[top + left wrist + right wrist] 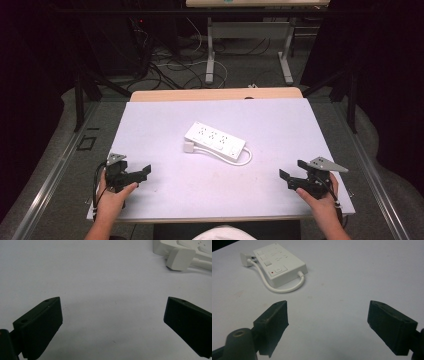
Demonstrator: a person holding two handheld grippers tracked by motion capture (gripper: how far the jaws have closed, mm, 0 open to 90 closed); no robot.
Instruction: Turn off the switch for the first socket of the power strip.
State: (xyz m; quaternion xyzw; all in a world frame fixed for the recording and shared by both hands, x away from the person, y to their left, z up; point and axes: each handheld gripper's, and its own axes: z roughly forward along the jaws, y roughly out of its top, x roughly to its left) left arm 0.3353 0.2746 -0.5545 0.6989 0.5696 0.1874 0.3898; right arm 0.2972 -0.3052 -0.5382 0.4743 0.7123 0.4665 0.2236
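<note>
Still at the start — left gripper (142, 172) and right gripper (291, 169) both spread wide, holding nothing, well short of the strip (215, 141). Probably next: reaching to the strip, perhaps for the plug (189, 147) at its left end.

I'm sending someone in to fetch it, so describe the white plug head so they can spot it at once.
Start at the white table and find the white power strip lying near its middle. The plug head sits against the strip's near long side at its left end, joined to a white cable that loops round from the strip's other end. It is the small blank block, without sockets or a switch.
</note>
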